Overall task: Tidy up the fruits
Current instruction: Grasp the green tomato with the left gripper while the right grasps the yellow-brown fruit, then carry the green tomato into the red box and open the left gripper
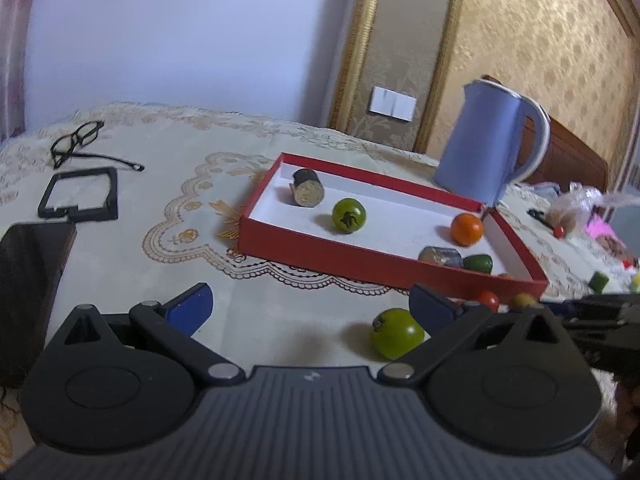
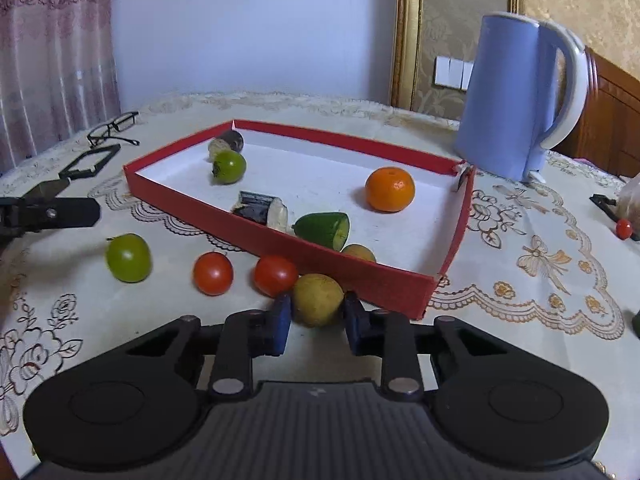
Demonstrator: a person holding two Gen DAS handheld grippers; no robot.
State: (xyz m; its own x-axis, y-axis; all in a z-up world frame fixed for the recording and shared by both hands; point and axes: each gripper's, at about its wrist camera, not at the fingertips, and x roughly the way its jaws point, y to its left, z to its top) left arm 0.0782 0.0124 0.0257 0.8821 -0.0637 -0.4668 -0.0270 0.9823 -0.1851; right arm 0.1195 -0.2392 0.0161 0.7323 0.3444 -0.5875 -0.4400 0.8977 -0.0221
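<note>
Right claw (image 2: 317, 318) is clamped on a yellowish-green round fruit (image 2: 317, 300), blue pads pressed on both its sides, fruit sitting on the worktop (image 2: 520, 280) just in front of the red tray (image 2: 360, 276), near its front wall.

Left claw (image 1: 312, 308) is spread wide w/ nothing between the pads; a green tomato (image 1: 396, 333) lies on the cloth just inside its right pad, not touched afaict.

Loose stuff outside the tray: two red cherry tomatoes (image 2: 213, 273) (image 2: 275, 275) side by side left of the held fruit, the second one right beside it.

Inside the tray: an orange (image 2: 390, 189) toward the right, another green tomato (image 2: 229, 166) toward the back left w/ a dark cut chunk (image 2: 227, 143) behind it, another dark-skinned cut piece (image 2: 262, 209) against the near wall, a green cut piece (image 2: 322, 229) next to that, and a yellowish fruit (image 2: 359, 253) tucked against the front wall.

Blue kettle (image 2: 516, 96) stands behind the tray's right corner. Glasses (image 1: 78, 142) + a black frame thing (image 1: 80, 194) are way off to the left.
</note>
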